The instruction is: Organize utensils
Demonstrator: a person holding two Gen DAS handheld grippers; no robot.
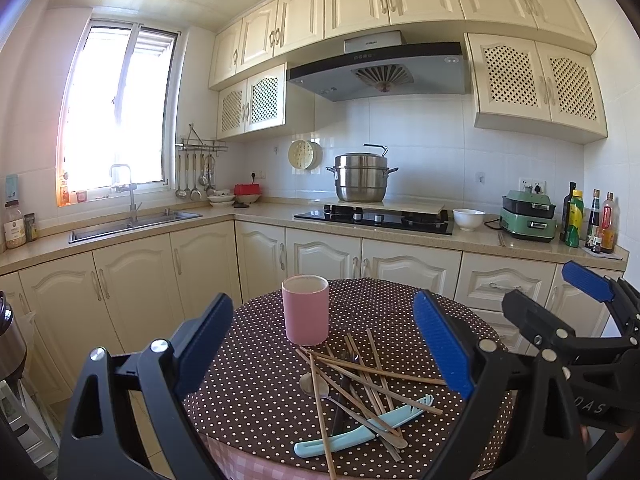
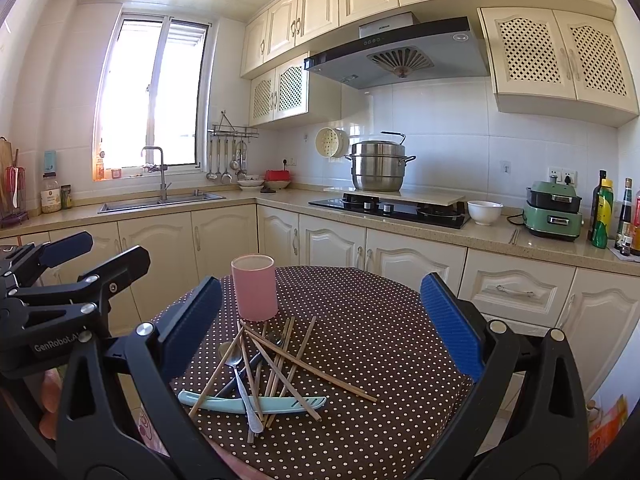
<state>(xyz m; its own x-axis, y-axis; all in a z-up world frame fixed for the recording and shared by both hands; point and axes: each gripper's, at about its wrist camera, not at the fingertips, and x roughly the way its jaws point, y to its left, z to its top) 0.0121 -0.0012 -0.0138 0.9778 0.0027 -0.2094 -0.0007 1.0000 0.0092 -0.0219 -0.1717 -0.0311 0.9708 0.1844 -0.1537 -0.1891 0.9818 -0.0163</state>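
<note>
Nothing is picked up yet: the task seems to be at its very beginning, with all utensils lying in one heap on the round worktop (image 1: pixel 256 380) covered with a dotted cloth. The left claw (image 1: pixel 324 344) hovers above the near side of the heap with its jaws wide apart and empty. The right claw (image 2: pixel 316 328) is also wide open and holds nothing.

The pink cup (image 1: pixel 305 309) stands upright just behind the heap, its mouth facing up, and in my judgement it is the place where the utensils should go. The chopsticks (image 1: pixel 360 376) are crossed over each other like fallen sticks; most of them run with the long axis from the cup side toward the cameras, some more diagonal. A metal spoon (image 2: pixel 240 376) lies with its bowl toward the cup and its handle toward the near edge. A light blue flat utensil (image 2: pixel 256 403) lies under the others, its long axis across the view from left to right, slotted end to the right in the right wrist view. A dark utensil is partly hidden in the heap, and I cannot tell what it is.

The next move probably calls for choosing one piece on top, turning the claw so the jaws close across its long axis, and lifting it free without dragging the neighbours.
</note>
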